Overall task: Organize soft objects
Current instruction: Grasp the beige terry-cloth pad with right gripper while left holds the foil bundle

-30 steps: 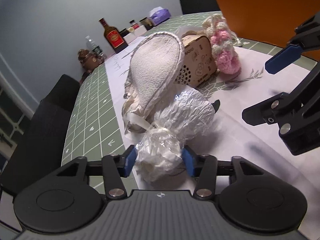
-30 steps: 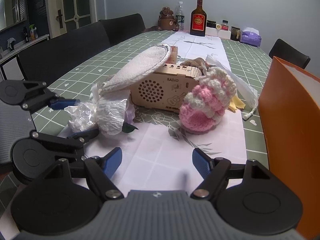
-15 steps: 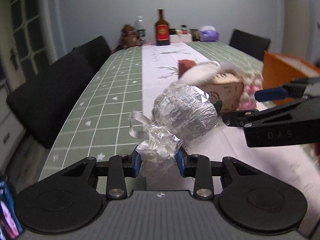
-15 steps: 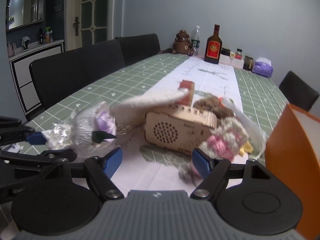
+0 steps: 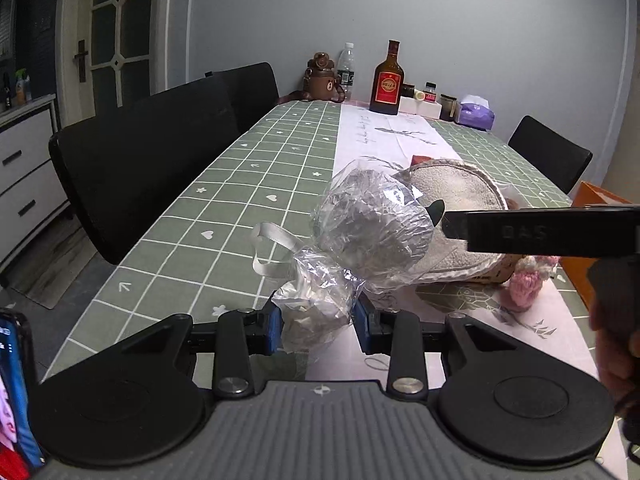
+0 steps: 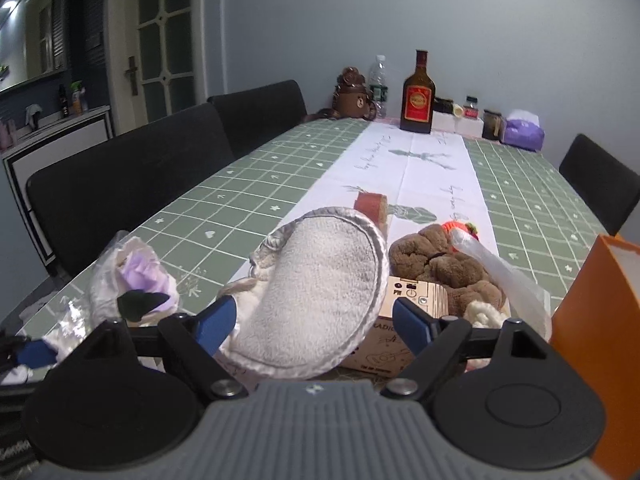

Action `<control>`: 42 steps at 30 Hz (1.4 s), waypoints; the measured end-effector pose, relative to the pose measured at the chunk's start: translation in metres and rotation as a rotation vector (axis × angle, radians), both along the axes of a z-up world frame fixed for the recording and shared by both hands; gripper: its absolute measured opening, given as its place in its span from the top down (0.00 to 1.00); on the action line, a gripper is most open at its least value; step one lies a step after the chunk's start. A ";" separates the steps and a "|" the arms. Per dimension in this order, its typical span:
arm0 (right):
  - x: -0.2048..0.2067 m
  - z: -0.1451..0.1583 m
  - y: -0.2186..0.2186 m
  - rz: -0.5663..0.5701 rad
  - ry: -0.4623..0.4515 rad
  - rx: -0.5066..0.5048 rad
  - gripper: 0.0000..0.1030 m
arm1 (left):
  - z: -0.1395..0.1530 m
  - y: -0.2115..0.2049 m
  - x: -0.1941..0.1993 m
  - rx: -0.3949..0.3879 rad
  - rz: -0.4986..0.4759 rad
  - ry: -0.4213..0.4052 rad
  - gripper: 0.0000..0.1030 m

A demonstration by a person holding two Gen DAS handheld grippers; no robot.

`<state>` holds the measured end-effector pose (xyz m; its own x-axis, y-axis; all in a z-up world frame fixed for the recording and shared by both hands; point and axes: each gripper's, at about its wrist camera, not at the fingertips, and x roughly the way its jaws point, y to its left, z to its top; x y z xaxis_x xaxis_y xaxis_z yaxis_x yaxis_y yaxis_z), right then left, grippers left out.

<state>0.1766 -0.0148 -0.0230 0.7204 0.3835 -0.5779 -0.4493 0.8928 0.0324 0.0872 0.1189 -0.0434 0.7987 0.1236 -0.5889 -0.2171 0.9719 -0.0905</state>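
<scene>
**Desk:** What is your left gripper (image 5: 316,326) doing?

**Me:** At lower centre of the left view, its blue pads (image 5: 273,322) pinch the crinkled neck of a cellophane-wrapped flower (image 5: 370,226). The jaws have just been closing, with that wrap between them. The bloom stands above the green checked table (image 5: 224,204), a pale ribbon (image 5: 270,246) looping off to its left. In the right view the same flower (image 6: 138,280) shows at left, lilac petals and a dark leaf inside the wrap.

**Desk:** And the right one?

**Me:** My right gripper (image 6: 314,326) has its jaws spread wide, gripping nothing. They have just been opening. Between them in the picture sits the grey towelling pad (image 6: 316,300), but whether the pads touch it I cannot tell. From the left view, that gripper's black arm (image 5: 536,232) crosses the right edge in front of the pad (image 5: 456,192).

**Desk:** Where is the rest of the pile?

**Me:** Centre right of the right view: the pad leans on a wooden radio (image 6: 404,320), a brown plush (image 6: 436,264) on top, a clear bag (image 6: 504,276) over it. A pink knit (image 5: 528,280) shows at right in the left view. An orange box (image 6: 600,344) fills the right edge.

**Desk:** Background?

**Me:** A brown bottle (image 6: 418,100) at the table's far end, top centre.
</scene>
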 end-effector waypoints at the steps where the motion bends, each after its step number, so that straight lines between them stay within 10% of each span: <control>1: 0.002 -0.001 0.002 -0.007 -0.001 -0.006 0.19 | -0.001 0.001 0.000 -0.004 0.001 0.001 0.61; 7: 0.004 -0.005 0.016 -0.005 -0.017 -0.063 0.55 | -0.004 0.002 0.000 -0.020 0.010 0.012 0.61; 9: 0.001 -0.005 0.018 -0.009 -0.035 -0.077 0.87 | -0.005 0.002 0.000 -0.024 0.009 0.014 0.61; 12: -0.002 0.001 0.016 0.008 -0.041 -0.054 0.97 | -0.006 0.002 -0.002 -0.027 0.015 0.016 0.61; 31: -0.109 0.062 -0.076 0.083 -0.039 0.174 0.99 | 0.012 -0.024 -0.032 -0.048 -0.037 -0.032 0.61; 42: -0.128 -0.001 -0.130 -0.106 0.086 0.061 0.99 | 0.005 -0.057 -0.042 -0.075 -0.167 -0.004 0.61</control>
<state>0.0490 -0.1448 -0.0238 0.7074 0.3441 -0.6175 -0.3456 0.9304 0.1225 0.0452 0.0615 -0.0386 0.8068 -0.0552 -0.5882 -0.0528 0.9849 -0.1648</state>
